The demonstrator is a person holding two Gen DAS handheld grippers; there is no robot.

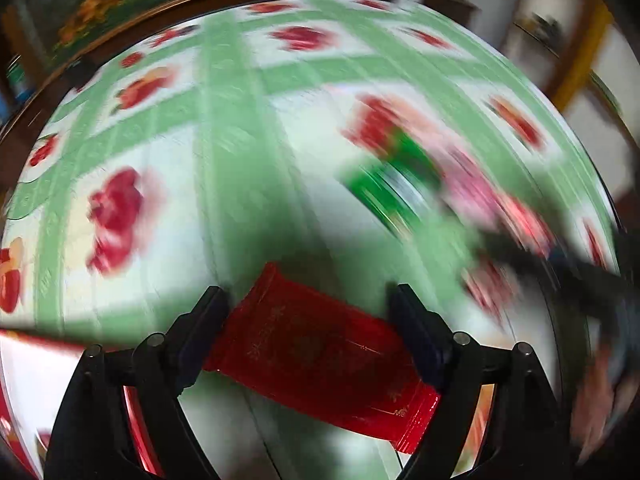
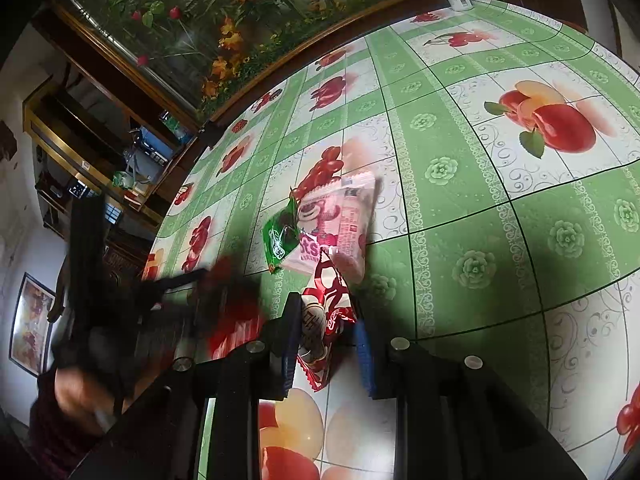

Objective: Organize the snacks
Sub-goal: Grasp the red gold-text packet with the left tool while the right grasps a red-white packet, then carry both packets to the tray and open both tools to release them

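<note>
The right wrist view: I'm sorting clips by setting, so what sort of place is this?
Probably a home dining or living room. A plastic tablecloth printed with fruit covers the table, a big flower picture hangs behind it, and a cluttered wooden shelf stands at the left.

It is a home: the surface [image 2: 472, 208] has a green fruit-print oilcloth, a flower painting [image 2: 224, 20] hangs behind it, wooden shelves [image 2: 80, 148] hold household clutter.
</note>
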